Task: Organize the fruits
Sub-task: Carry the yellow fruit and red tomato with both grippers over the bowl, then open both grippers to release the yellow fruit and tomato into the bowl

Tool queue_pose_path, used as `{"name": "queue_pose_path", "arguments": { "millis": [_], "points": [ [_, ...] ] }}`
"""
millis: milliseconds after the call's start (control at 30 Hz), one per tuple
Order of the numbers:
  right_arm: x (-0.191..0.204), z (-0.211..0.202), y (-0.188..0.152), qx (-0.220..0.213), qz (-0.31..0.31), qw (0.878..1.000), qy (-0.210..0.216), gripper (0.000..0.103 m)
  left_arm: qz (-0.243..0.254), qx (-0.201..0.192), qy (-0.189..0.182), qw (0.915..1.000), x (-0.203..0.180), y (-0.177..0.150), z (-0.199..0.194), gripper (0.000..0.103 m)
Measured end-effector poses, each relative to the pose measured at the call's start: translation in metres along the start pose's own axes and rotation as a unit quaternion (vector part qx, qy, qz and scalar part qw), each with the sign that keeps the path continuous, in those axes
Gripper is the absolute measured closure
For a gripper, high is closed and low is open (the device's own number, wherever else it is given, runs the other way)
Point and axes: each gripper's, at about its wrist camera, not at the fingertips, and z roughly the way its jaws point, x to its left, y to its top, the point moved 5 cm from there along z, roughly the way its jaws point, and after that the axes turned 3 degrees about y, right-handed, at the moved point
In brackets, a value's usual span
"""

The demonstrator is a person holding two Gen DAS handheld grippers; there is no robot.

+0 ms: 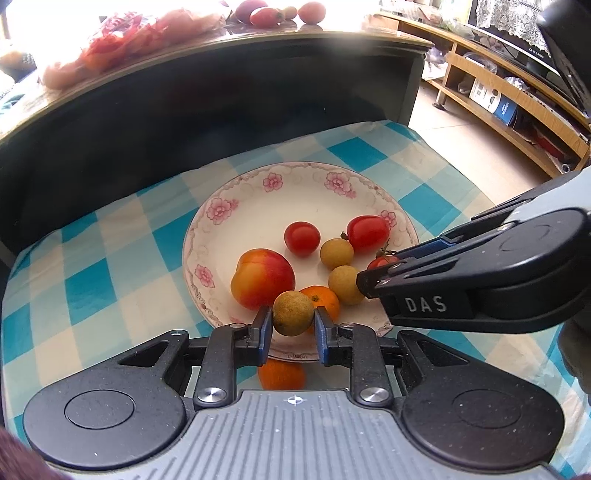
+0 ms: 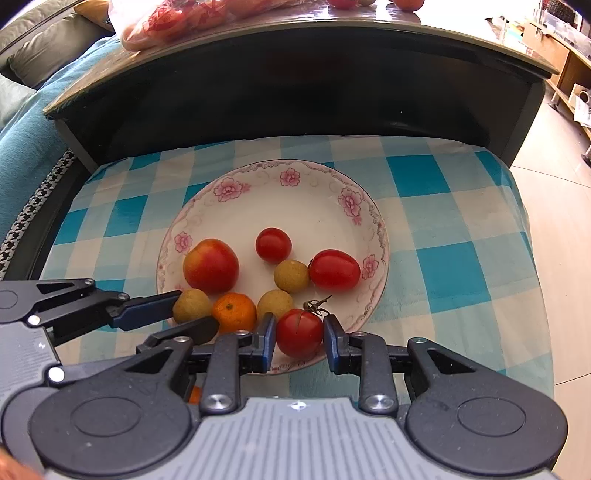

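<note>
A floral white plate (image 1: pixel 295 195) (image 2: pixel 295 206) sits on a blue checked cloth. It holds a peach (image 1: pixel 263 277) (image 2: pixel 210 265), a small orange (image 1: pixel 323 298) (image 2: pixel 233 311), two cherry tomatoes (image 1: pixel 301 238) (image 2: pixel 273 245) and two loose longans (image 1: pixel 336 253) (image 2: pixel 291 275). My left gripper (image 1: pixel 293 326) (image 2: pixel 192 314) is shut on a brown longan (image 1: pixel 293 312) (image 2: pixel 191 305) over the plate's near rim. My right gripper (image 2: pixel 300 341) (image 1: pixel 373 275) is shut on a stemmed tomato (image 2: pixel 299 332) (image 1: pixel 382 262) at the plate's near right rim.
Another orange (image 1: pixel 281 374) lies on the cloth under my left gripper. A dark coffee table (image 1: pixel 207 92) (image 2: pixel 295 74) stands right behind the plate, with a red bag (image 1: pixel 122 40) and more fruit (image 1: pixel 266 15) on top. A wooden TV shelf (image 1: pixel 509 96) stands at the right.
</note>
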Motion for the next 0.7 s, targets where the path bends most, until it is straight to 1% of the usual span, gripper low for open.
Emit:
{"name": "queue_pose_path", "arguments": {
  "millis": [167, 500, 700],
  "points": [
    [0.0, 0.0061, 0.0026, -0.001, -0.003, 1.0, -0.004, 0.073, 0.002, -0.001, 0.005, 1.0, 0.0008, 0.0023, 0.0029, 0.071],
    [0.0001, 0.0086, 0.0058, -0.008, -0.013, 1.0, -0.019, 0.072, 0.017, -0.005, 0.02, 0.9996, -0.0017, 0.0057, 0.0067, 0.065],
    [0.0002, 0.0105, 0.0061, -0.009, -0.012, 1.0, -0.017, 0.072, 0.021, -0.006, 0.025, 0.9994, -0.0031, 0.006, 0.0067, 0.064]
  ]
}}
